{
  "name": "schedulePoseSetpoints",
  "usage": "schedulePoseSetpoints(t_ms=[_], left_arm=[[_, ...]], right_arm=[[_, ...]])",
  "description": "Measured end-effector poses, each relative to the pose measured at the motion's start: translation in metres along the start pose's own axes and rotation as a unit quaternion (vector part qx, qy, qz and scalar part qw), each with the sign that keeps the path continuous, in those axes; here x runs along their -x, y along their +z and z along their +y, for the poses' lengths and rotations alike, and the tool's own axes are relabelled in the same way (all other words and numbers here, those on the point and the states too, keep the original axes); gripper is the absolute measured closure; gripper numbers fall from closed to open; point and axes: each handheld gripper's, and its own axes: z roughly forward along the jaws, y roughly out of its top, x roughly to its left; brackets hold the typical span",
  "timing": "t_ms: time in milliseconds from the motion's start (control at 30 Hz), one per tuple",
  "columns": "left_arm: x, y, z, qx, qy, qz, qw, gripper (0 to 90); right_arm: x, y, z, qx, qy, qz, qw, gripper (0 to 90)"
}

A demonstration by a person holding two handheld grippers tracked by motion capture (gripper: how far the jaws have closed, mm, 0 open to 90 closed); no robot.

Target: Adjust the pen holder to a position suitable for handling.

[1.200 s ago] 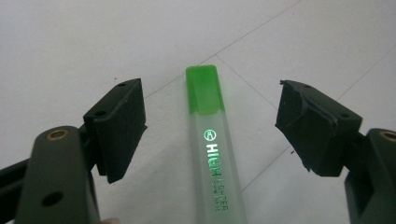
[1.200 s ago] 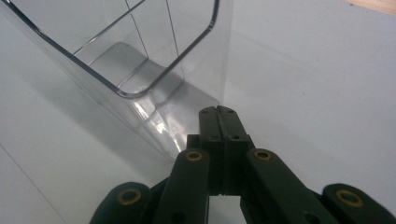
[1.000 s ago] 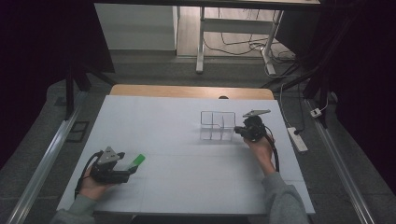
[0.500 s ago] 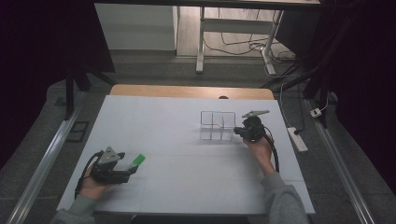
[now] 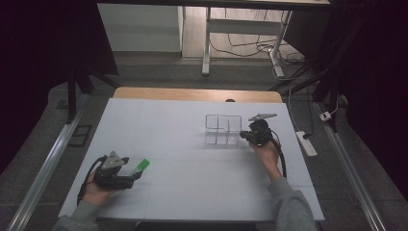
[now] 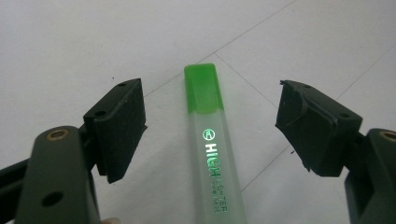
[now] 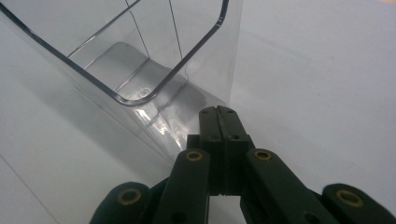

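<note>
A green highlighter with a frosted barrel lies flat on the white table at the front left. My left gripper is open around it. In the left gripper view the highlighter lies midway between the two pads of the left gripper, touching neither, its green cap pointing away. A clear plastic organiser with several compartments stands at the right middle. My right gripper is shut, with its tips at the organiser's right wall. In the right gripper view the closed tips of the right gripper rest low against a corner of the organiser, with nothing between them.
A wooden strip runs along the table's far edge. A white power strip lies on the floor to the right. A metal rail runs down the left side. A broad bare stretch of table separates the two grippers.
</note>
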Motion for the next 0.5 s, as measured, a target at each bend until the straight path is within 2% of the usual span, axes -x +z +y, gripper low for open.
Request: schedulePoseSetpoints(t_ms=[500], left_arm=[[0.000,0.000,0.000,0.000,-0.001,0.000,1.0000,23.5]], right_arm=[[-0.018,0.013,0.011,-0.002,-0.014,0.004,0.9999,89.5]])
